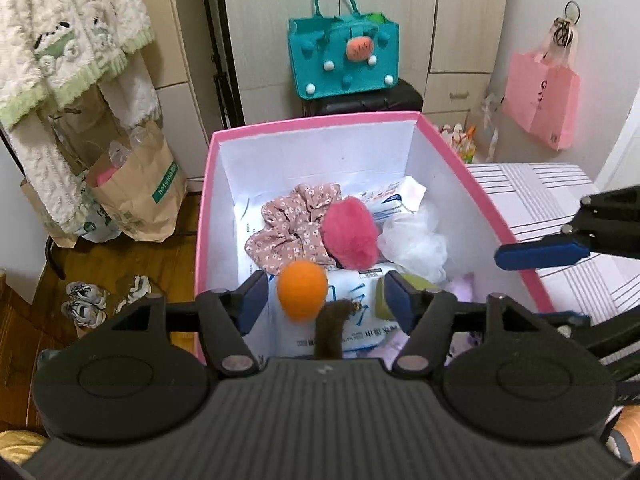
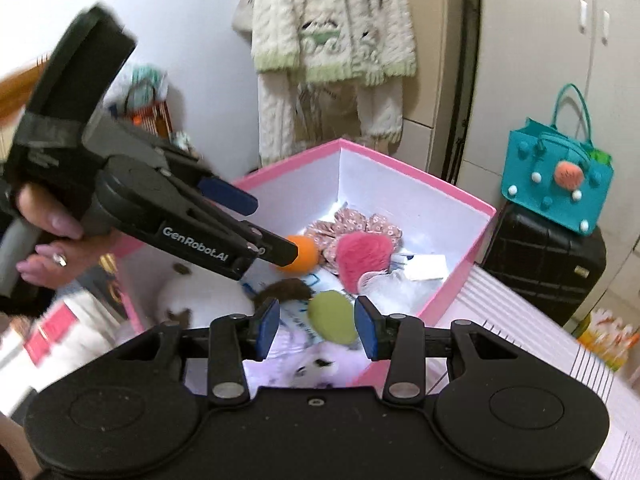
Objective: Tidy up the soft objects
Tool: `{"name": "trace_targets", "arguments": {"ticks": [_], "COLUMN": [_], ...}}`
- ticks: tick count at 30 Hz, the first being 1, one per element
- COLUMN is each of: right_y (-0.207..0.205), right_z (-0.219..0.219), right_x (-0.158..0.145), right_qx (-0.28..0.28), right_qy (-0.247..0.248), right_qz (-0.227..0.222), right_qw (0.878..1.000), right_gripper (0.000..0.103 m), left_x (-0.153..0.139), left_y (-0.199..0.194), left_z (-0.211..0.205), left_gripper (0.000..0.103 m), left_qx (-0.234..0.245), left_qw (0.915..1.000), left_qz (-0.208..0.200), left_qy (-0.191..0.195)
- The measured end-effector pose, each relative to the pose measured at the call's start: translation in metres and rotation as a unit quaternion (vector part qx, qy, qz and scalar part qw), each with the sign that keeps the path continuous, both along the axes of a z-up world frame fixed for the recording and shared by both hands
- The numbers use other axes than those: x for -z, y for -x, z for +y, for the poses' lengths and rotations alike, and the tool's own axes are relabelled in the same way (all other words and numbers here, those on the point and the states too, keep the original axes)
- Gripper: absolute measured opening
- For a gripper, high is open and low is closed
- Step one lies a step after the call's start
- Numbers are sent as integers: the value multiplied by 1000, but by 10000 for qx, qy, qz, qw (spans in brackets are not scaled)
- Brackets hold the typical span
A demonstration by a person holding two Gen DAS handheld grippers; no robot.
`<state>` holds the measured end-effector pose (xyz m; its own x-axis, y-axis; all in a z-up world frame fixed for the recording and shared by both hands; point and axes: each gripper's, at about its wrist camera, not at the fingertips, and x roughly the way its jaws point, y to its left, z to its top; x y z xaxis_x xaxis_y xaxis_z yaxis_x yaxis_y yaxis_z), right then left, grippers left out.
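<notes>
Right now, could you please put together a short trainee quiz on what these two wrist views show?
1. True or false: the pink cardboard box holds a fluffy magenta pompom.
2. Which soft item lies between the left gripper fingers' line of sight? A) round orange felt ball B) teal felt handbag
3. Fill in: the right gripper hangs over an olive-green ____ pad.

Key: 1 true; 2 A; 3 oval.
</notes>
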<state>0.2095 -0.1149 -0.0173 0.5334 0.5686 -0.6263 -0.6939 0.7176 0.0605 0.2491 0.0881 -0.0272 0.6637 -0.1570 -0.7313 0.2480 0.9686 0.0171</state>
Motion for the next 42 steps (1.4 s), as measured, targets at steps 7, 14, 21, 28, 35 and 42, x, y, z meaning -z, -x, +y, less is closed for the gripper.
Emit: {"name": "trace_targets", "arguments": {"ticks": [7,14,21,28,35,42], "right_y": [25,53,87,113,141,153], "right_z": [-15,-25,-38,-58,-93,-100], "right_x": [-12,-32,-51,-65,-69,-62], "right_qx": [271,377,771,1666,2208,2757], "right_qy": [-338,-398,-336,-15,-237,256], "right_qz": [94,-32,-200,-208,-326,-415], "right_qw": [9990,9985,9963,9858,9745,9600], "right_gripper": [52,67,96,103,103,103], "left_x": [-17,-49,-73,-84,-89,-80], "left_y": [37,83,123,155,180,192], "left_z": [2,-2,-13,-28,-28,-42], "left_gripper": [79,100,102,102,102,102], "left_qx": [21,34,-15,-61,-330,-370], "left_qw": [9998,9981,9966,9961,9964,9951], "left_qz": [-191,-611,-799,-742,-771,-873], "left_qy": [74,-24,-213,-481,-70,-278]}}
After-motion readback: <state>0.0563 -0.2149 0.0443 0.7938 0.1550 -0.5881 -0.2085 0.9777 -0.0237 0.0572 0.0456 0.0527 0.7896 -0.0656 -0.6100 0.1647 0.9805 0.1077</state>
